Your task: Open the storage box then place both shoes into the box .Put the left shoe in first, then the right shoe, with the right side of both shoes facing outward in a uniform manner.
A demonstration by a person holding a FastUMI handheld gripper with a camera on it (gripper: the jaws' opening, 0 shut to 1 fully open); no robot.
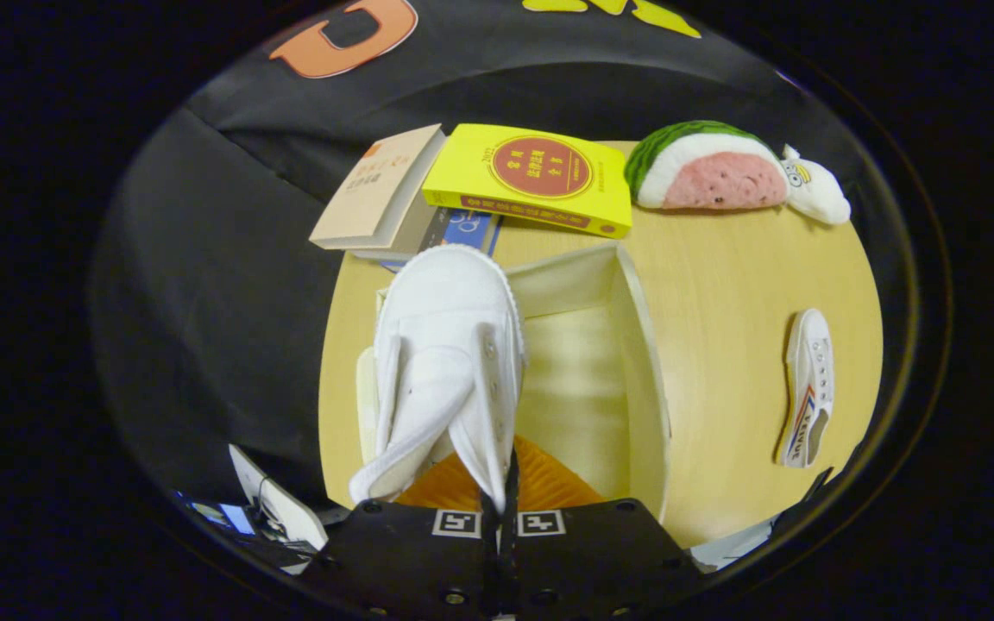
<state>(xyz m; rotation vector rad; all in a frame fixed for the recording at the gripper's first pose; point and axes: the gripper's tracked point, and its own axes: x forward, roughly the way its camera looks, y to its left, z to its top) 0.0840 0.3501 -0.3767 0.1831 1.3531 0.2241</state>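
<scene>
Claw pinching shoe above box

Light wood table. Open storage box stands mid-table. Far left: tan book and yellow book atop a blue one. Far right: watermelon plush, white plush beside it. Right: white shoe, apart from box.
</scene>
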